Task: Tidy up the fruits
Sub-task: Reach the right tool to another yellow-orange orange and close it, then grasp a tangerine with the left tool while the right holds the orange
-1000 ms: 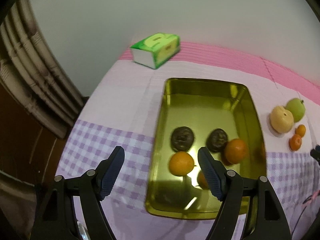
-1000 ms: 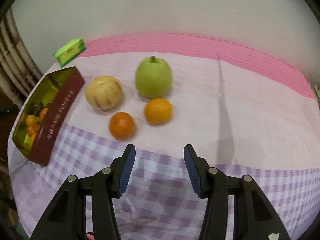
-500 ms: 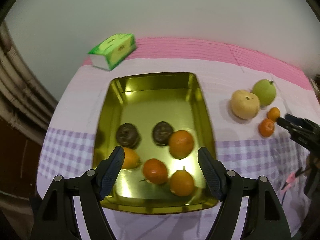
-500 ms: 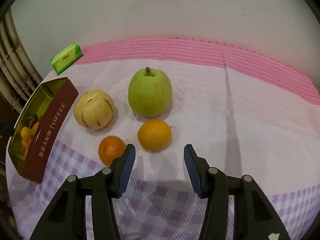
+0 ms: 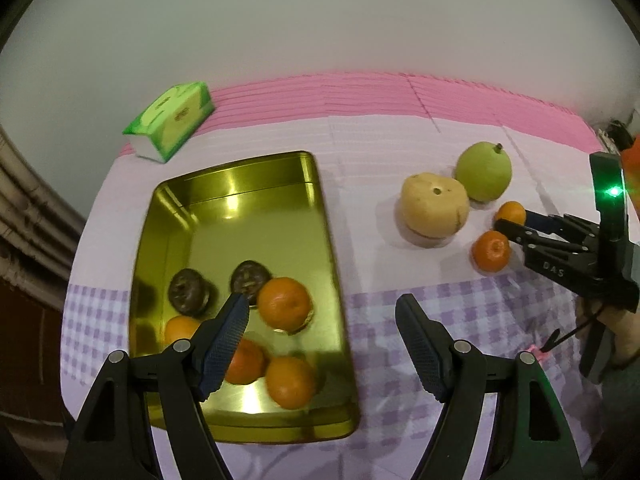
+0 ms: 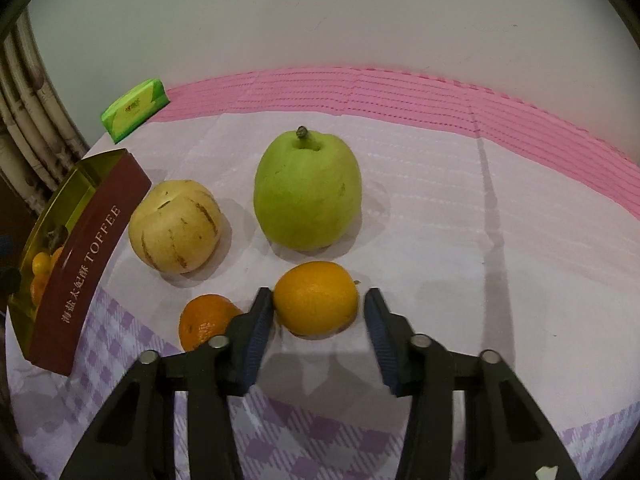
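Note:
A small orange (image 6: 316, 300) lies on the cloth between the fingers of my right gripper (image 6: 316, 300). Its jaws are closing on it: the left pad touches its side, the right pad sits at its other side. A second orange (image 6: 204, 320) lies just left of the left finger. Behind them stand a green pear (image 6: 308, 196) and a pale yellow striped fruit (image 6: 176, 228). A gold tin tray (image 5: 240, 184) holds several oranges and two dark round fruits (image 5: 188, 292). My left gripper (image 5: 322, 304) hangs open over the tray's right rim, holding nothing. My right gripper (image 5: 500, 224) shows at the right.
A green tissue pack (image 5: 172, 120) lies behind the tray near the wall. The tray's red side (image 6: 88, 248) reads TOFFEE. A pink and purple checked cloth (image 5: 400, 140) covers the table. A person's hand (image 5: 616, 340) holds the right gripper. Curtains hang at the left.
The left gripper swung right, from over the tray's middle to its right rim. The right gripper moved forward and down to the oranges, and its jaws narrowed around the small orange.

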{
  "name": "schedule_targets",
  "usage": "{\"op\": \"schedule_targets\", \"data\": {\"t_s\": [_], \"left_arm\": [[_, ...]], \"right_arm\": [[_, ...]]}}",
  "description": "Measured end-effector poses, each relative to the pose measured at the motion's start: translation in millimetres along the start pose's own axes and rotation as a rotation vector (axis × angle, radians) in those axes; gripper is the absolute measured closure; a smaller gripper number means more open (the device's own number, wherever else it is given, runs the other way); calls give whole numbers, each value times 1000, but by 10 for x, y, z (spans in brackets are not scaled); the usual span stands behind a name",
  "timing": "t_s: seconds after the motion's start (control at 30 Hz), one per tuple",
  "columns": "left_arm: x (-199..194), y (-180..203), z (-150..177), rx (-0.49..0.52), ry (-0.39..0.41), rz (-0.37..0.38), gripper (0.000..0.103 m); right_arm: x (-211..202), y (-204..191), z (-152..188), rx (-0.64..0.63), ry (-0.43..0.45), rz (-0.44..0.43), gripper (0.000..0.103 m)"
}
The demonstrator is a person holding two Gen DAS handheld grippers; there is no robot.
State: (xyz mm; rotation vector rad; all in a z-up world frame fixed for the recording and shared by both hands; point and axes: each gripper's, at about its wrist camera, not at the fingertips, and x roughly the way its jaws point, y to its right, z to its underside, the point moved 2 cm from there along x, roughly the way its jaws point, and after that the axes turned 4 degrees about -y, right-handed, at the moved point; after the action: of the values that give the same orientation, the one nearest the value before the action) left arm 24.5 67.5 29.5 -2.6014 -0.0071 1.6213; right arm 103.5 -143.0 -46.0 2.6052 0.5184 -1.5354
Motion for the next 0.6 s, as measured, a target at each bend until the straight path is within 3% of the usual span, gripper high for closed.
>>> {"op": "schedule_targets", "data": {"t_s": [0.2, 0.6], "left_arm": [[79, 296, -81, 29, -1, 45, 27], [382, 1035, -176, 120, -14, 162, 27]], "right_arm": [[-43, 53, 44, -3, 35, 31, 63], [-205, 655, 300, 80, 79, 154, 63]]}}
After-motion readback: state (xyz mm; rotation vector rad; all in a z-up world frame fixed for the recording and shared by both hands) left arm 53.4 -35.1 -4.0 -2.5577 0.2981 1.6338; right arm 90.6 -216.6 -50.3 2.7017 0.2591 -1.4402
